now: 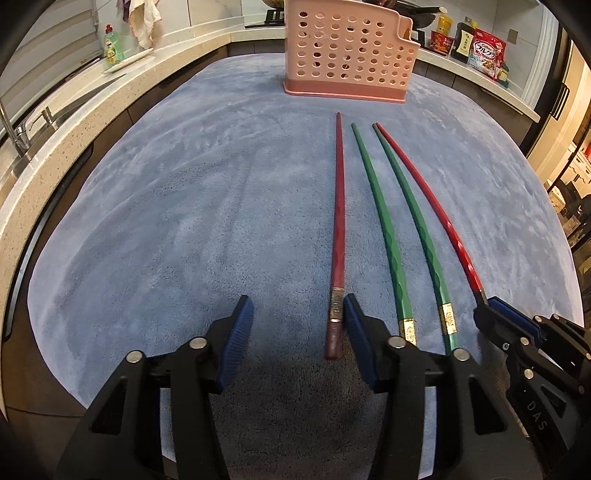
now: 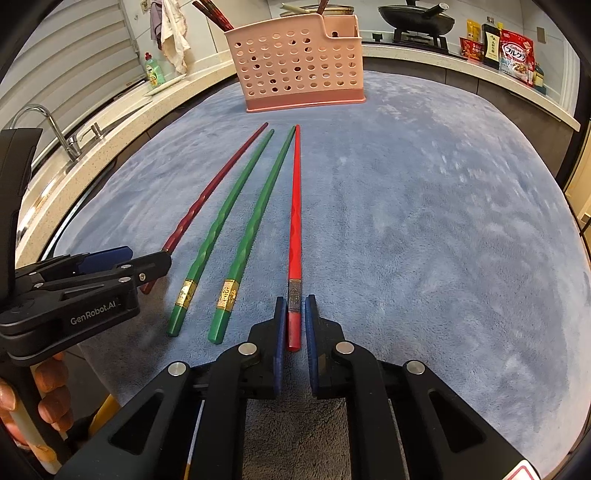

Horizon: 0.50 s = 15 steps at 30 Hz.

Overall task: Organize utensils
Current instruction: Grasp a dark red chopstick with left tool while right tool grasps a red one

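Several chopsticks lie side by side on a blue mat, tips toward a pink perforated utensil basket [image 1: 347, 51] [image 2: 299, 62]. My left gripper [image 1: 297, 314] is open, jaws wide; the dark red chopstick [image 1: 338, 229] [image 2: 218, 184] lies between them, close to the right finger. Two green chopsticks [image 1: 384, 229] [image 2: 251, 221] lie in the middle. My right gripper [image 2: 294, 314] is shut on the handle end of the bright red chopstick [image 2: 294, 229] [image 1: 436, 206], which rests on the mat. The right gripper also shows in the left wrist view [image 1: 491, 306].
The blue mat [image 1: 184, 221] [image 2: 443, 221] covers the table. A counter with sink and faucet [image 2: 55, 129] runs along the left, with a green soap bottle [image 1: 112, 46]. Food packages [image 1: 484, 51] and a wok [image 2: 417, 16] stand at the back right. Chopsticks stand in the basket.
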### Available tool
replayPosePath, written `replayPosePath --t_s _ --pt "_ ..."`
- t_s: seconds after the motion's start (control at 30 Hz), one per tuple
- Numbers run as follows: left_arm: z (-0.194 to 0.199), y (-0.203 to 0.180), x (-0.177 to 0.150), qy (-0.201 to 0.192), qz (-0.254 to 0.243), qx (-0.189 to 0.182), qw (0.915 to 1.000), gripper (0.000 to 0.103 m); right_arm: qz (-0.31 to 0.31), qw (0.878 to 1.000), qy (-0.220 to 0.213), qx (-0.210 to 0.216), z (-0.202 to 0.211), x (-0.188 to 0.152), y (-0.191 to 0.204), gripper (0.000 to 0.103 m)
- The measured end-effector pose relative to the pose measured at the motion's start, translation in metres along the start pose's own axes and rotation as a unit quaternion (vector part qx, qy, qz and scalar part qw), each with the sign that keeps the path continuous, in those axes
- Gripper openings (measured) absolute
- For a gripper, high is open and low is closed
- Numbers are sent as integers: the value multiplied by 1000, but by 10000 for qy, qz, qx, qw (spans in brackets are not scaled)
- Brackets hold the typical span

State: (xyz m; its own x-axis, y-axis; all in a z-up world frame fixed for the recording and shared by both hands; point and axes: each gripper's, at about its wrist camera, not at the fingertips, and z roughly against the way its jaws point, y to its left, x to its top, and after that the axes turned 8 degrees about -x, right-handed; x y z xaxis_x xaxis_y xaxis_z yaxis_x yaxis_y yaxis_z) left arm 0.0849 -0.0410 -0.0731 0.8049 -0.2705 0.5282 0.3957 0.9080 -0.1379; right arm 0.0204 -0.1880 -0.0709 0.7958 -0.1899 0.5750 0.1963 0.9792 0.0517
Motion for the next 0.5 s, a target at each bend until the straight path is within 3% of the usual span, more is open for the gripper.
replayPosePath --t_s 0.2,0.5 --pt "0 0 2 22 -31 -65 10000 15 4 10000 3 -3 0 0 0 9" --pt "3 3 3 106 55 -223 9997 10 -42 10000 -4 16 3 1 -2 7"
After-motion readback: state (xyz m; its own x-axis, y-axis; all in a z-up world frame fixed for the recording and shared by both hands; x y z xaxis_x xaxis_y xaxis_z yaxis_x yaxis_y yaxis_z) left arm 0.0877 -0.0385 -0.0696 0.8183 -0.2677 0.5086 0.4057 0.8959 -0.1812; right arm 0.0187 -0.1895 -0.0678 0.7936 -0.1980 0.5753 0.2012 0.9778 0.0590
